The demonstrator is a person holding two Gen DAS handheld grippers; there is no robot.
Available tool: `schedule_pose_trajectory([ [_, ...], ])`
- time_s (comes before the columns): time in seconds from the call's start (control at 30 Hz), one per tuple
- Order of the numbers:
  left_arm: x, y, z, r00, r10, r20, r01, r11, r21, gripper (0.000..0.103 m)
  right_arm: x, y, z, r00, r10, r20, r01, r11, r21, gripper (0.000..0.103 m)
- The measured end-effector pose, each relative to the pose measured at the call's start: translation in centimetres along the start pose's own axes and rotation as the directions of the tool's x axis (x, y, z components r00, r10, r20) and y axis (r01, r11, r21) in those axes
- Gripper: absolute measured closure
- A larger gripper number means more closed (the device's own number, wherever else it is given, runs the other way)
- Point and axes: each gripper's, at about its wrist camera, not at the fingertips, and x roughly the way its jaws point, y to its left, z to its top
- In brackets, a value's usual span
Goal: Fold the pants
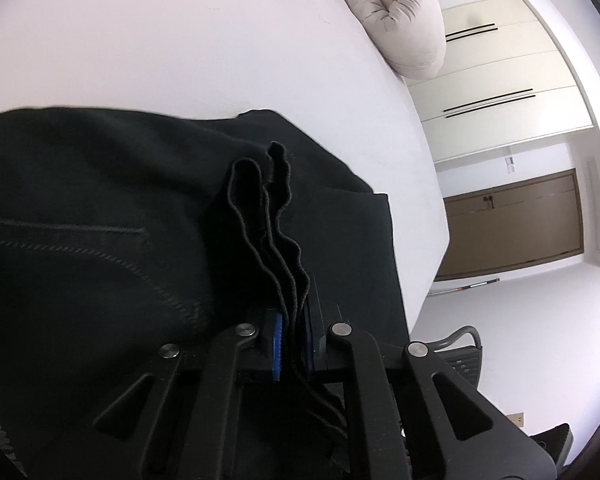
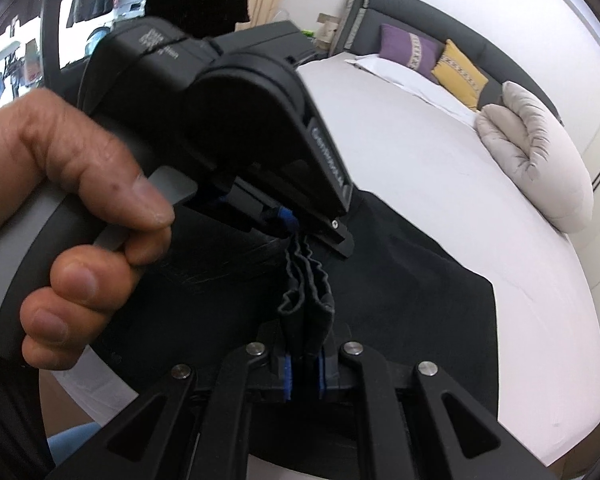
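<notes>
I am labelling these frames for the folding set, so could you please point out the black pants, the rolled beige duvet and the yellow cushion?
black pants point(image 1: 100, 200): left wrist view, on the flat fabric above the pocket seam.
rolled beige duvet point(image 2: 540, 152): right wrist view, on its quilted middle.
yellow cushion point(image 2: 462, 72): right wrist view, on its face.

The black fabric pants point(image 1: 100, 208) carry dashed tone-on-tone stitching and lie on a plain white bed sheet point(image 1: 180, 40). Both black tongs have blue ribbed pads point(image 2: 287, 372). A pale beige quilted duvet point(image 2: 540, 152) sits by a purple cushion point(image 2: 404, 46) with a patterned pale band and a mustard-yellow cushion point(image 2: 460, 72) with a similar band, against a dark grey headboard point(image 2: 420, 12).
</notes>
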Motion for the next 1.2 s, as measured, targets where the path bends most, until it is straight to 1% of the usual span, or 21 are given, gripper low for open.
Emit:
schedule_pose_trajectory([
  [0.13, 1.1, 0.6, -0.4, 0.999, 0.049, -0.003, -0.049, 0.999, 0.014, 0.096, 1.0, 0.2, -0.1, 0.999, 0.019, -0.039, -0.020, 1.000, -0.019, 0.092],
  [0.2, 1.3, 0.9, -0.8, 0.997, 0.073, -0.005, -0.072, 0.997, 0.033, 0.096, 2.0, 0.6, -0.5, 0.995, 0.053, -0.081, -0.056, 0.998, -0.030, 0.089],
  [0.33, 0.4, 0.4, -1.4, 0.992, 0.122, 0.026, -0.123, 0.990, 0.075, 0.094, 2.0, -0.5, -0.7, 0.989, 0.110, -0.095, -0.108, 0.994, 0.020, 0.082],
  [0.4, -0.4, 0.3, -2.0, 0.988, 0.145, 0.054, -0.149, 0.985, 0.086, 0.093, 1.4, -2.1, -0.8, 0.972, 0.215, -0.093, -0.209, 0.975, 0.079, 0.055],
  [0.43, -1.1, -0.1, -2.1, 0.979, 0.187, 0.083, -0.195, 0.976, 0.097, 0.093, 0.9, -3.0, -1.0, 0.959, 0.268, -0.087, -0.258, 0.960, 0.111, 0.036],
  [0.47, -1.2, -1.0, -2.4, 0.967, 0.230, 0.112, -0.242, 0.964, 0.107, 0.093, 0.1, -4.3, -1.4, 0.939, 0.336, -0.072, -0.323, 0.934, 0.152, 0.036],
  [0.53, -1.8, -2.2, -2.4, 0.949, 0.271, 0.160, -0.291, 0.949, 0.124, 0.093, -0.8, -6.8, -2.0, 0.898, 0.437, -0.050, -0.415, 0.880, 0.232, 0.038],
  [0.57, -2.0, -2.9, -2.5, 0.943, 0.278, 0.181, -0.305, 0.941, 0.146, 0.093, -1.3, -8.7, -2.5, 0.865, 0.501, -0.025, -0.473, 0.831, 0.292, 0.051],
  [0.6, -2.9, -3.5, -2.9, 0.940, 0.282, 0.193, -0.315, 0.934, 0.169, 0.093, -1.6, -10.7, -3.0, 0.837, 0.547, 0.005, -0.514, 0.784, 0.348, 0.058],
  [0.63, -3.0, -4.5, -3.1, 0.936, 0.287, 0.207, -0.328, 0.922, 0.205, 0.093, -1.7, -13.2, -3.5, 0.820, 0.572, 0.035, -0.536, 0.744, 0.399, 0.069],
  [0.7, -1.9, -6.8, -3.9, 0.937, 0.281, 0.207, -0.332, 0.900, 0.281, 0.093, -1.6, -17.1, -4.5, 0.807, 0.583, 0.092, -0.551, 0.688, 0.473, 0.079],
  [0.73, -0.8, -7.9, -4.5, 0.940, 0.279, 0.194, -0.330, 0.887, 0.324, 0.093, -1.5, -19.2, -5.2, 0.795, 0.593, 0.127, -0.566, 0.649, 0.509, 0.089],
  [0.77, 0.1, -8.4, -5.0, 0.943, 0.281, 0.181, -0.328, 0.880, 0.344, 0.093, -1.2, -20.7, -5.6, 0.780, 0.607, 0.153, -0.583, 0.615, 0.531, 0.091],
  [0.8, 1.3, -8.7, -5.6, 0.944, 0.291, 0.157, -0.329, 0.873, 0.361, 0.093, -0.3, -22.9, -5.9, 0.758, 0.627, 0.179, -0.603, 0.571, 0.556, 0.092],
  [0.83, 2.4, -8.6, -6.0, 0.944, 0.302, 0.133, -0.330, 0.871, 0.365, 0.093, 0.7, -24.9, -6.3, 0.747, 0.633, 0.202, -0.611, 0.535, 0.584, 0.093],
  [0.9, 3.5, -7.4, -7.0, 0.941, 0.325, 0.093, -0.336, 0.869, 0.363, 0.093, 2.7, -26.9, -7.7, 0.704, 0.673, 0.228, -0.635, 0.451, 0.627, 0.093],
  [0.93, 4.2, -6.7, -7.6, 0.941, 0.330, 0.079, -0.336, 0.871, 0.359, 0.093, 4.1, -27.9, -7.8, 0.695, 0.680, 0.234, -0.635, 0.426, 0.645, 0.093],
  [1.0, 4.1, -6.2, -8.1, 0.948, 0.303, 0.094, -0.316, 0.881, 0.351, 0.093, 6.8, -29.4, -7.6, 0.682, 0.692, 0.237, -0.628, 0.388, 0.674, 0.093],
  [1.07, 4.0, -5.9, -7.9, 0.954, 0.289, 0.082, -0.299, 0.892, 0.338, 0.093, 9.3, -29.7, -7.3, 0.663, 0.706, 0.247, -0.628, 0.345, 0.698, 0.093],
  [1.13, 3.9, -5.8, -8.2, 0.955, 0.286, 0.077, -0.295, 0.893, 0.340, 0.093, 11.6, -29.8, -7.3, 0.652, 0.714, 0.255, -0.620, 0.309, 0.721, 0.093],
  [1.2, 3.6, -5.2, -8.0, 0.954, 0.288, 0.081, -0.298, 0.889, 0.348, 0.093, 13.8, -28.8, -7.8, 0.651, 0.720, 0.241, -0.593, 0.284, 0.754, 0.093],
])
